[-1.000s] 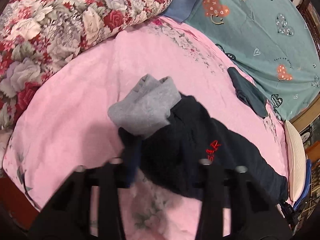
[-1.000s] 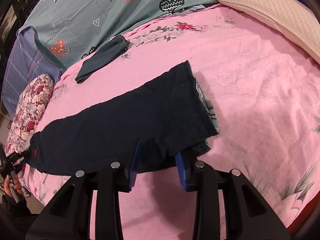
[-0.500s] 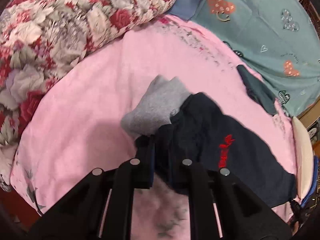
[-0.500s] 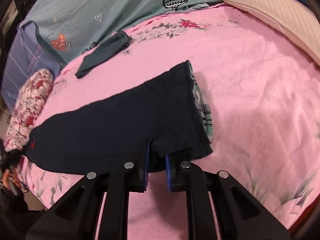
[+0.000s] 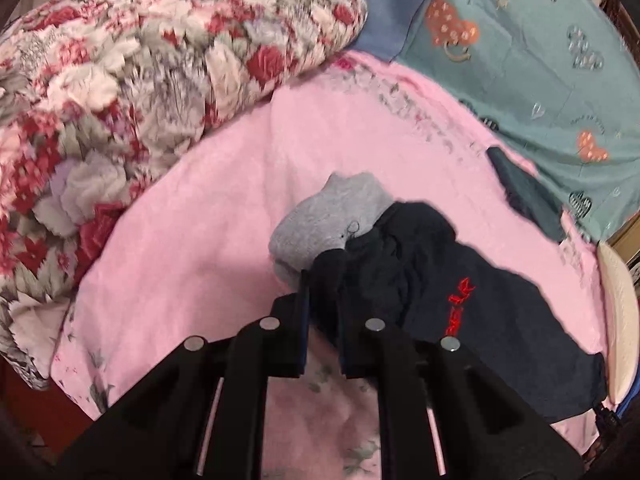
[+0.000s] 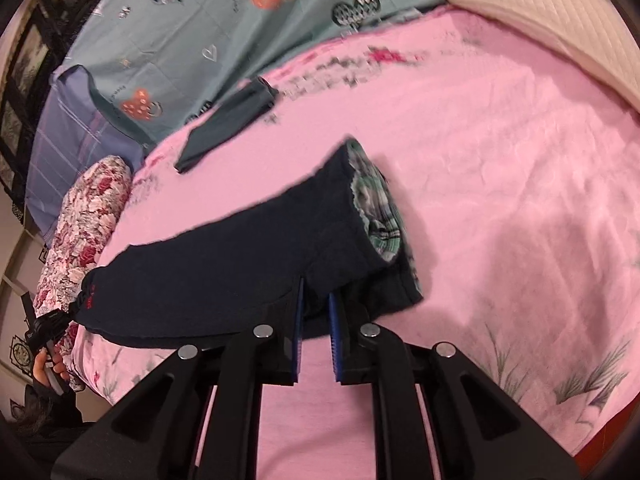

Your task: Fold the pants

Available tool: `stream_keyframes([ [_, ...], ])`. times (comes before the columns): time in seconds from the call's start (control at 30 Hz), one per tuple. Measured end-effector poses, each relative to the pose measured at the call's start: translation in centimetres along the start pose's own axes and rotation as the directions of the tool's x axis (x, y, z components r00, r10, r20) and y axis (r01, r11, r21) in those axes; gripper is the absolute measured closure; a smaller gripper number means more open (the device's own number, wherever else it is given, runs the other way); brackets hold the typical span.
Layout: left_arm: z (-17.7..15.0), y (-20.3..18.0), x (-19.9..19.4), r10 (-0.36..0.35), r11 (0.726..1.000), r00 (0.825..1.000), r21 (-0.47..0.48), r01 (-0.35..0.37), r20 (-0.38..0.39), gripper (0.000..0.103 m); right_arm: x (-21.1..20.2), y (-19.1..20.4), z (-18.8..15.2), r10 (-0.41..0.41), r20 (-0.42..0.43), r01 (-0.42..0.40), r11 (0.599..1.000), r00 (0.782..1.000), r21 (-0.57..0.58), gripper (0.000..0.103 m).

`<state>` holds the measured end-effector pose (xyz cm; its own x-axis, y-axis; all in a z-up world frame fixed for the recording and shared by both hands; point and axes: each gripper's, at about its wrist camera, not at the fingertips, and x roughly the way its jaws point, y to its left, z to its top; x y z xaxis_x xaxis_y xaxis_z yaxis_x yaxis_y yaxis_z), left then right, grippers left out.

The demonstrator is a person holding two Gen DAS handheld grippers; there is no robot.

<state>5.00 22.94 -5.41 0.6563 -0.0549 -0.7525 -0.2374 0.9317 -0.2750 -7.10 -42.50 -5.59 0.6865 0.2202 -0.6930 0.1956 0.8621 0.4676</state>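
Dark navy pants (image 6: pixel 248 248) with a red logo (image 5: pixel 460 300) lie stretched across the pink bedsheet (image 6: pixel 500 152). A grey lining (image 5: pixel 332 216) shows at the waist end, a plaid lining (image 6: pixel 378 208) at the leg end. My left gripper (image 5: pixel 322 300) is shut on the waist edge of the pants and lifts it a little. My right gripper (image 6: pixel 316 304) is shut on the near edge of the leg end, which is raised off the sheet.
A floral quilt (image 5: pixel 120 92) is rolled at the left of the bed. A teal patterned cover (image 6: pixel 240 20) lies at the back. A small dark folded cloth (image 6: pixel 228 120) lies near it. A cream pillow (image 6: pixel 560 20) sits at the right edge.
Both grippers have closed from open onto the pants' edges, and both ends of the pants have risen slightly off the sheet.
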Motion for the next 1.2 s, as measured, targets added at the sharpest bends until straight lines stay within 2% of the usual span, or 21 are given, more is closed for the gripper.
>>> stream_keyframes([
  [0.1,-0.8,-0.2,0.1,0.017,0.999,1.000,0.029,-0.017,0.009,0.087,0.3,-0.4,-0.4,0.007,-0.012,-0.007,1.000,1.000,0.007,0.091],
  [0.13,-0.7,-0.1,-0.1,0.019,0.999,1.000,0.029,-0.019,0.014,0.079,0.0,-0.4,-0.4,0.007,-0.014,-0.007,1.000,1.000,0.006,0.089],
  [0.17,-0.6,0.0,-0.5,0.024,0.999,0.999,0.025,-0.024,0.022,0.065,-0.2,-0.4,-0.3,0.007,-0.014,-0.007,1.000,1.000,0.004,0.084],
  [0.23,-0.5,0.0,-1.8,0.037,0.999,0.998,0.026,-0.038,0.044,0.049,-0.8,-0.3,-0.1,-0.018,0.003,0.018,1.000,1.000,-0.009,0.077],
  [0.33,-0.6,-0.8,-4.4,0.022,0.998,0.997,0.054,-0.026,0.080,0.048,-2.2,-0.5,0.3,-0.031,0.047,0.031,1.000,0.998,-0.003,0.069],
  [0.43,-1.3,-3.8,-6.5,-0.050,0.990,0.994,0.136,0.037,0.097,0.048,-3.4,-1.2,1.1,-0.062,0.096,0.060,0.998,0.993,0.022,0.066],
  [0.5,-2.4,-7.4,-7.4,-0.135,0.963,0.988,0.244,0.112,0.079,0.046,-3.6,-1.4,1.6,-0.086,0.107,0.083,0.996,0.991,0.030,0.064],
  [0.6,-4.9,-12.8,-6.4,-0.231,0.896,0.973,0.387,0.218,-0.015,0.043,-3.1,-1.2,1.9,-0.103,0.103,0.102,0.995,0.989,0.019,0.060],
  [0.63,-6.1,-14.4,-5.5,-0.235,0.872,0.971,0.429,0.234,-0.053,0.043,-2.7,-1.3,2.0,-0.116,0.093,0.114,0.993,0.989,0.022,0.060],
  [0.73,-9.0,-16.8,-1.9,-0.191,0.838,0.966,0.483,0.254,-0.177,0.043,-1.1,-1.7,1.7,-0.121,0.051,0.119,0.992,0.991,0.036,0.059],
  [0.77,-9.8,-16.9,-0.8,-0.158,0.838,0.967,0.489,0.239,-0.202,0.043,-0.7,-1.9,1.6,-0.114,0.037,0.112,0.993,0.993,0.039,0.050],
  [0.83,-10.7,-16.8,-0.6,-0.145,0.830,0.972,0.512,0.221,-0.184,0.043,-0.1,-2.3,1.2,-0.110,0.016,0.108,0.992,0.994,0.057,0.039],
  [0.87,-10.7,-16.8,-0.9,-0.141,0.827,0.974,0.519,0.216,-0.180,0.043,0.0,-2.5,1.1,-0.099,0.016,0.098,0.993,0.995,0.062,0.039],
  [0.93,-10.3,-16.9,-1.5,-0.164,0.834,0.971,0.502,0.230,-0.173,0.042,-0.1,-2.4,1.0,-0.090,0.026,0.088,0.995,0.996,0.055,0.039],
  [1.0,-10.1,-17.5,-2.0,-0.199,0.826,0.964,0.500,0.261,-0.176,0.042,0.3,-1.9,1.0,-0.061,0.010,0.060,0.997,0.998,0.055,0.041],
  [1.03,-10.1,-18.3,-2.3,-0.211,0.814,0.962,0.514,0.271,-0.172,0.041,0.4,-1.4,1.0,-0.087,0.022,0.086,0.996,0.996,0.026,0.065],
  [1.07,-10.3,-18.9,-2.4,-0.223,0.803,0.959,0.525,0.283,-0.176,0.040,0.5,-1.3,1.1,-0.066,0.023,0.066,0.998,0.998,0.013,0.084],
  [1.1,-10.5,-19.5,-2.4,-0.233,0.795,0.955,0.530,0.295,-0.182,0.040,0.9,-1.7,1.2,-0.001,-0.003,0.001,0.999,1.000,0.044,0.084],
  [1.2,-11.6,-22.4,-1.7,-0.269,0.761,0.936,0.545,0.351,-0.227,0.038,0.4,-2.5,1.8,0.050,0.026,-0.053,0.994,0.998,0.100,0.086],
])
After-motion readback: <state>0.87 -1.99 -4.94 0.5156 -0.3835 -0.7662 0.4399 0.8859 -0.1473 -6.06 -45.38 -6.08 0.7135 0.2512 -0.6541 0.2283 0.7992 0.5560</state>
